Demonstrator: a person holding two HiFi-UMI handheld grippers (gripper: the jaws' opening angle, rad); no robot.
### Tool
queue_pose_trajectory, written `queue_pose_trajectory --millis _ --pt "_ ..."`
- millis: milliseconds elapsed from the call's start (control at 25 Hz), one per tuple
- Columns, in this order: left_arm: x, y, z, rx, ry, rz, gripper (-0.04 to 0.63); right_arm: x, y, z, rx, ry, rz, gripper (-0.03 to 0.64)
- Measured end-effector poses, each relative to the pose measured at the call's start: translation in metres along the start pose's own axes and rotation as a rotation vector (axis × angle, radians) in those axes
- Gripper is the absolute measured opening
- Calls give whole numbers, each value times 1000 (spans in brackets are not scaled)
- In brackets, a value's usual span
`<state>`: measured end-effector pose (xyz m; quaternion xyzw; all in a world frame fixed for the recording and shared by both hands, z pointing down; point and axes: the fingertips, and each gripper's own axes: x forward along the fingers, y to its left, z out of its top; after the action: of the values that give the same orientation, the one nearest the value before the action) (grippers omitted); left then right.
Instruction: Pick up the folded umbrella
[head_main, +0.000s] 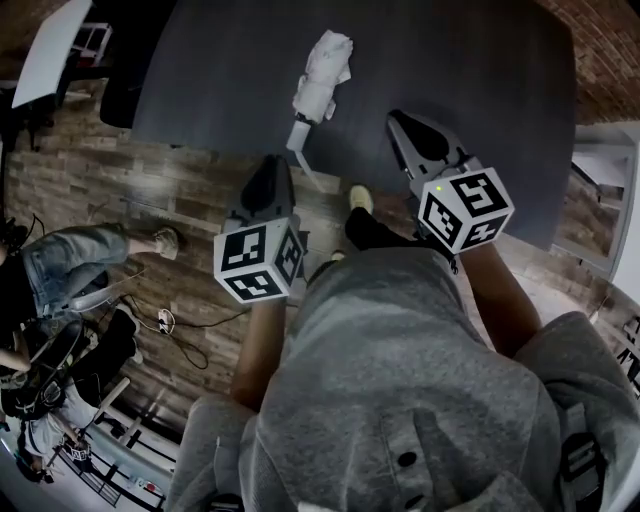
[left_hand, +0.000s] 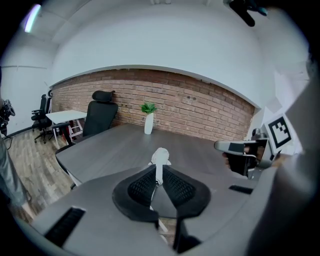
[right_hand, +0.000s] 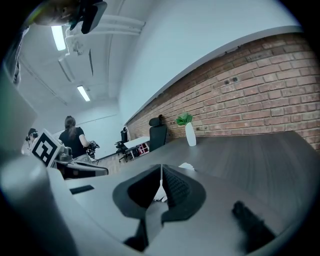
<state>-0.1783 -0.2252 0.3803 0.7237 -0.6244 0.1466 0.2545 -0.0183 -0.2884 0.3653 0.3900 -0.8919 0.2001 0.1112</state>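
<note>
The folded white umbrella (head_main: 322, 72) lies on the dark grey table (head_main: 470, 70) near its front edge, with its handle (head_main: 298, 135) poking out past the edge. My left gripper (head_main: 270, 168) hovers off the table, just short of the handle, jaws shut and empty. The right gripper (head_main: 402, 122) is over the table's front edge to the right of the umbrella, also shut with nothing in it. In the left gripper view the umbrella (left_hand: 160, 156) shows straight beyond the shut left gripper (left_hand: 158, 174). The right gripper view shows only a white bit of the umbrella (right_hand: 188, 166) past the right gripper (right_hand: 161, 174).
A white vase with a green plant (left_hand: 148, 122) stands at the table's far side by the brick wall. A black office chair (left_hand: 100, 115) and a white desk (head_main: 50, 50) stand left of the table. A seated person (head_main: 60, 265) and cables are on the wood floor at left.
</note>
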Motion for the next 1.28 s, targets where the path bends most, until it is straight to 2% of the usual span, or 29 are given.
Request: queue_pose_trajectory --millis 240,360,840,1280 --pt "18 -10 4 15 19 14 39 7 -22 7 22 -9 19 25" --pt "28 -13 2 21 43 7 141 11 -30 7 34 -8 24 25" --pt "67 -20 -8 80 111 -65 295 19 -53 3 76 -2 -9 25" --pt "122 -6 -21 139 158 -141 331 34 -63 -3 86 27 -70 25"
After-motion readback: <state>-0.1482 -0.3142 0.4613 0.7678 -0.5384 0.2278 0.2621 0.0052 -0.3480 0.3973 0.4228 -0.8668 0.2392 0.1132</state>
